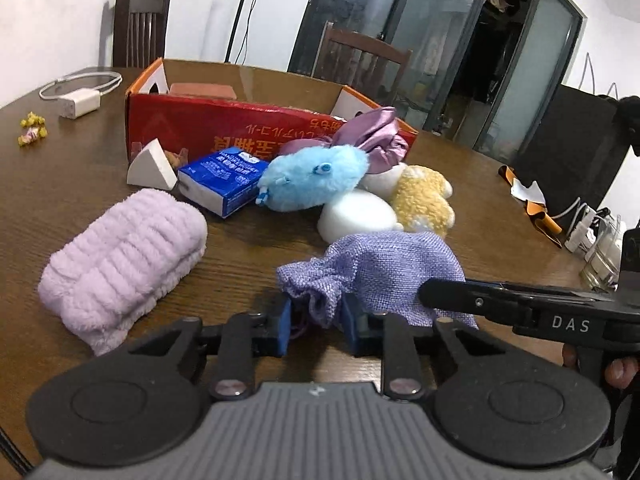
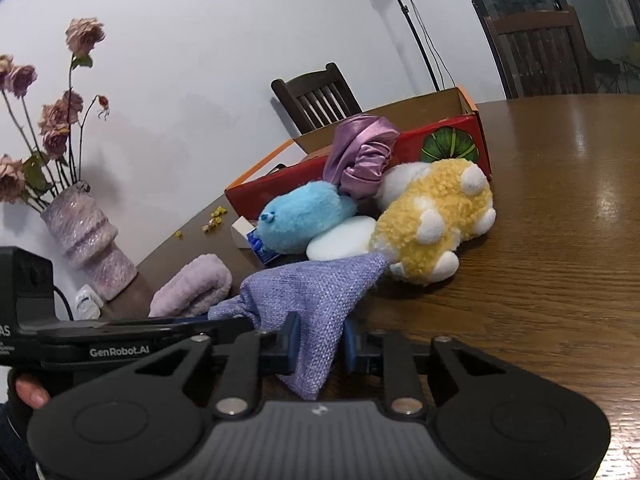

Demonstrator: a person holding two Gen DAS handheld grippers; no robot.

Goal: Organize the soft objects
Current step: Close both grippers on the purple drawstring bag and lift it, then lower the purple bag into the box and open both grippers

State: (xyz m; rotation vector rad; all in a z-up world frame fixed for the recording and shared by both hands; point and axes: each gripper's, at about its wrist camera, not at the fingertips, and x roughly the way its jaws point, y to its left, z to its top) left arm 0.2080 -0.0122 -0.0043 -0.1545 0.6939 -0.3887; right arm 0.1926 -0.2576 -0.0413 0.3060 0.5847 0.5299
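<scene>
A purple woven pouch (image 1: 384, 264) lies on the wooden table (image 1: 240, 240), held at both ends. My left gripper (image 1: 316, 320) is shut on its gathered mouth. My right gripper (image 2: 320, 340) is shut on its other end (image 2: 316, 304); its finger shows in the left wrist view (image 1: 480, 300). Behind the pouch lie a blue plush (image 1: 312, 178), a yellow plush (image 1: 424, 200), white sponges (image 1: 356, 216) and a purple satin scrunchie (image 1: 372, 136). A rolled lilac towel (image 1: 124, 260) lies to the left. An open red cardboard box (image 1: 224, 120) stands behind.
A blue tissue pack (image 1: 224, 180) and a white wedge (image 1: 150, 166) lie by the box. A charger with cable (image 1: 78, 102) and yellow bits (image 1: 32, 130) lie far left. A vase of dried roses (image 2: 88, 240) stands at the table edge. Chairs (image 1: 360, 56) stand behind.
</scene>
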